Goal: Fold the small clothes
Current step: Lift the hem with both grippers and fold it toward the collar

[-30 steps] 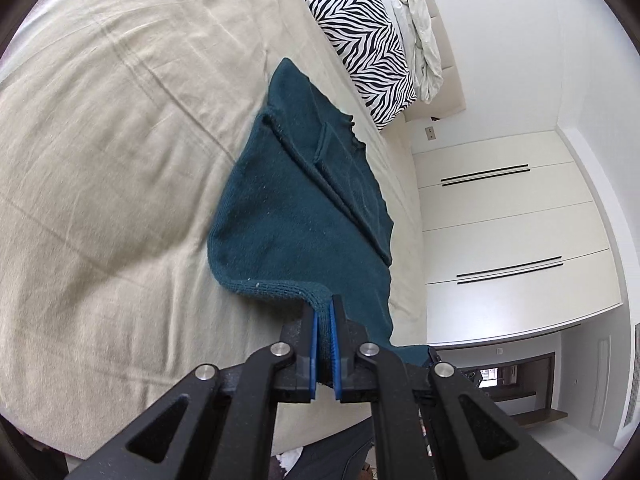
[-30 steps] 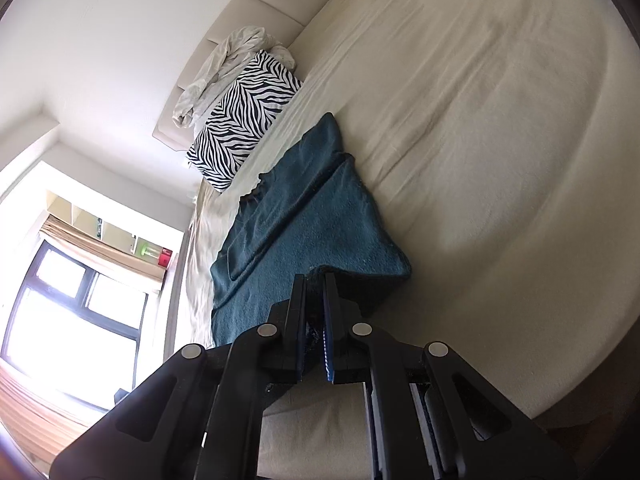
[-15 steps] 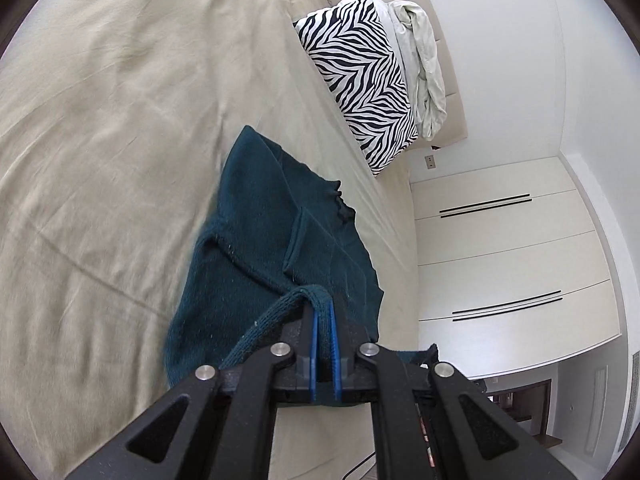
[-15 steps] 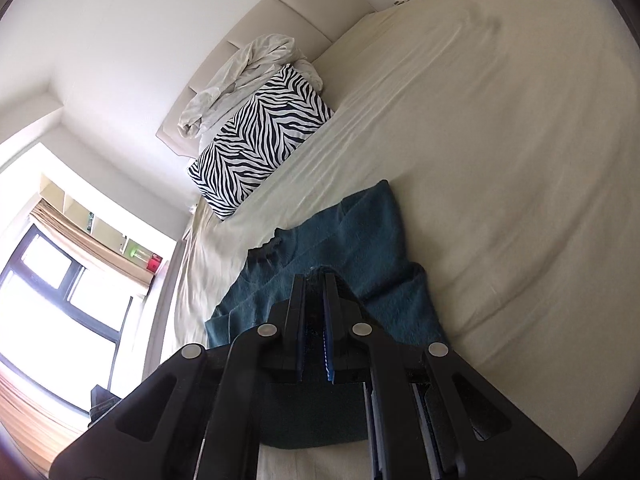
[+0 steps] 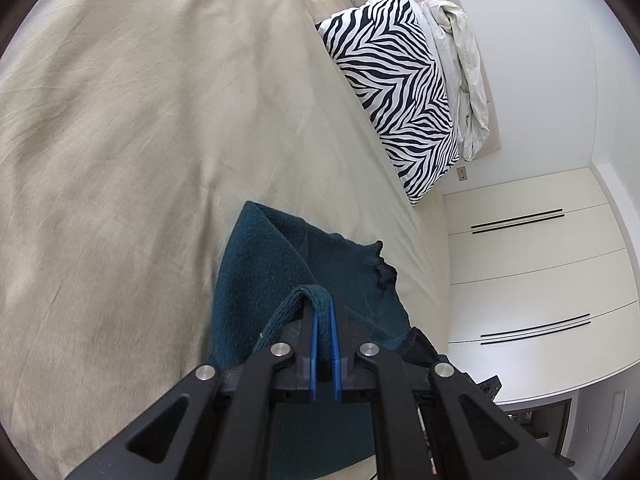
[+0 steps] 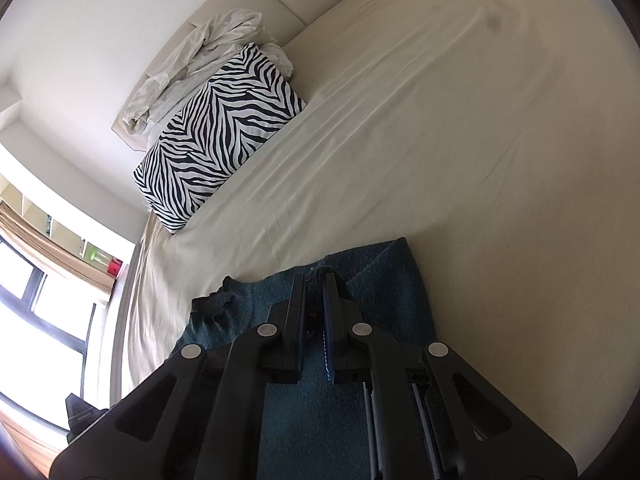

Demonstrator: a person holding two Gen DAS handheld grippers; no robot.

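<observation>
A dark teal knit garment (image 5: pixel 264 264) lies on the beige bed sheet (image 5: pixel 140 140). My left gripper (image 5: pixel 322 308) is shut on its hem, a fold of fabric pinched between the blue pads, held over the garment's upper part. In the right wrist view the same garment (image 6: pixel 380 280) lies below my right gripper (image 6: pixel 314 284). Its jaws stand slightly apart with a thin bit of teal fabric between the tips. The neckline (image 6: pixel 212 304) shows to the left.
A zebra-print pillow (image 5: pixel 400 92) and a crumpled white cover (image 5: pixel 464 60) lie at the headboard. White wardrobe doors (image 5: pixel 540 280) stand beside the bed. A window (image 6: pixel 40 300) is at the left in the right wrist view.
Both grippers carried the garment's lower hem forward toward its top, doubling the garment over itself. The right jaws have parted slightly.
</observation>
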